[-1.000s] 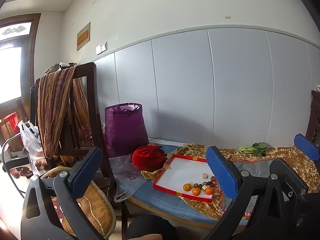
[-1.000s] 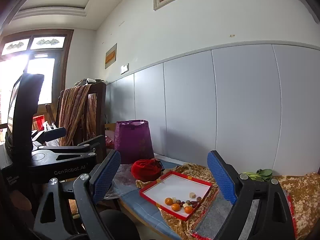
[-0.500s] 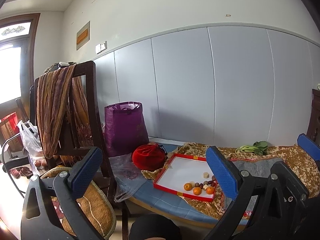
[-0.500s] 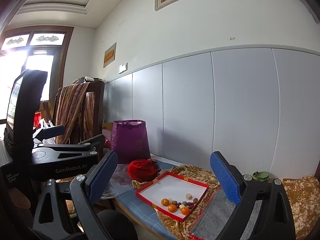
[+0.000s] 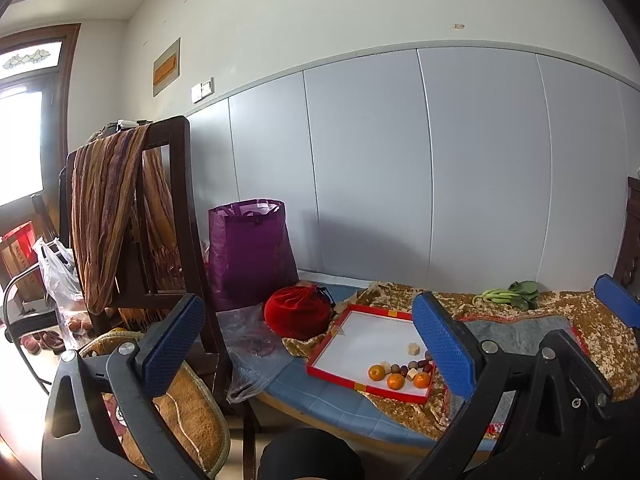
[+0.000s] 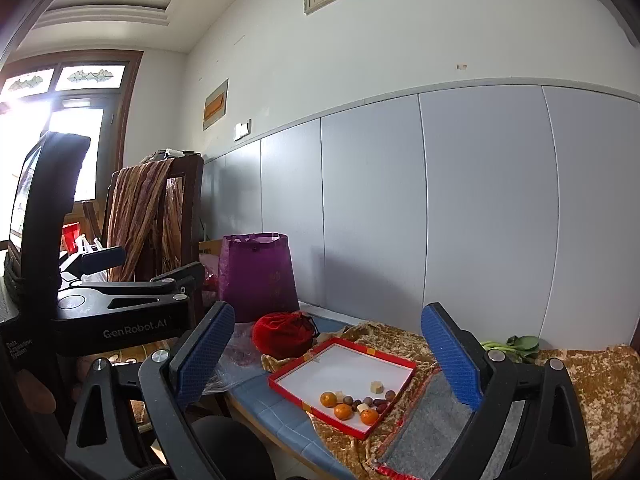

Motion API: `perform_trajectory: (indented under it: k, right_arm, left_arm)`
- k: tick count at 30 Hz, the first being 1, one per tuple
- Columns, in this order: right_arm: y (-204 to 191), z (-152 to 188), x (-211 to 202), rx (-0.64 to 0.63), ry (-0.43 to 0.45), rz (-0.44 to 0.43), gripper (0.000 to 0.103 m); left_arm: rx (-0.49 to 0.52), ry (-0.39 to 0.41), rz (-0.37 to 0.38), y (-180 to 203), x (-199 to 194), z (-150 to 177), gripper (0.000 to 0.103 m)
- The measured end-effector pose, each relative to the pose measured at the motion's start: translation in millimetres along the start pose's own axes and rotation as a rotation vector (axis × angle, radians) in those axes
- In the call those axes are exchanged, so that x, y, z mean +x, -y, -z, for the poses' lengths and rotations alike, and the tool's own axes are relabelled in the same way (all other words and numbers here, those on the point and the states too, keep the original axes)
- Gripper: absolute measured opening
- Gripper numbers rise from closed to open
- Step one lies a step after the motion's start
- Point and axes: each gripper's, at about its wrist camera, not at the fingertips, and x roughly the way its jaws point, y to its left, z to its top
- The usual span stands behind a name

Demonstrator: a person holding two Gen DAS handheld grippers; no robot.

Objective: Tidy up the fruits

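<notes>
A red-rimmed white tray [image 5: 372, 338] [image 6: 344, 364] lies on the table. In its near corner sit three small oranges [image 5: 395, 381] [image 6: 343, 411], several dark round fruits [image 5: 412, 366] [image 6: 378, 402] and a few pale cubes [image 5: 413, 348] [image 6: 376, 387]. My left gripper [image 5: 308, 344] is open and empty, held well short of the tray. My right gripper [image 6: 328, 360] is open and empty, also held back from the table. The left gripper's body [image 6: 120, 316] shows at the left of the right wrist view.
A red drawstring pouch [image 5: 298, 312] [image 6: 282, 332] and a purple bag [image 5: 250, 252] [image 6: 256, 276] stand left of the tray. Green vegetables [image 5: 508, 294] [image 6: 508, 346] lie at the back right. A wooden chair with a scarf [image 5: 120, 216] stands at the left. A grey felt mat [image 6: 432, 424] lies right of the tray.
Both grippers have shifted slightly; the tray sits a little lower and nearer in the right wrist view. Both stay open and empty.
</notes>
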Motion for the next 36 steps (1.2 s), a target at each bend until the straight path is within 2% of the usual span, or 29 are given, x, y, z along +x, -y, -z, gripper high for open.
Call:
perform_trajectory:
  k: [36]
  right_arm:
    - [10,3,28,0.023,-0.045,0.028,0.096]
  left_arm:
    - [-0.003,-0.058,0.014,5,37,6,0.103]
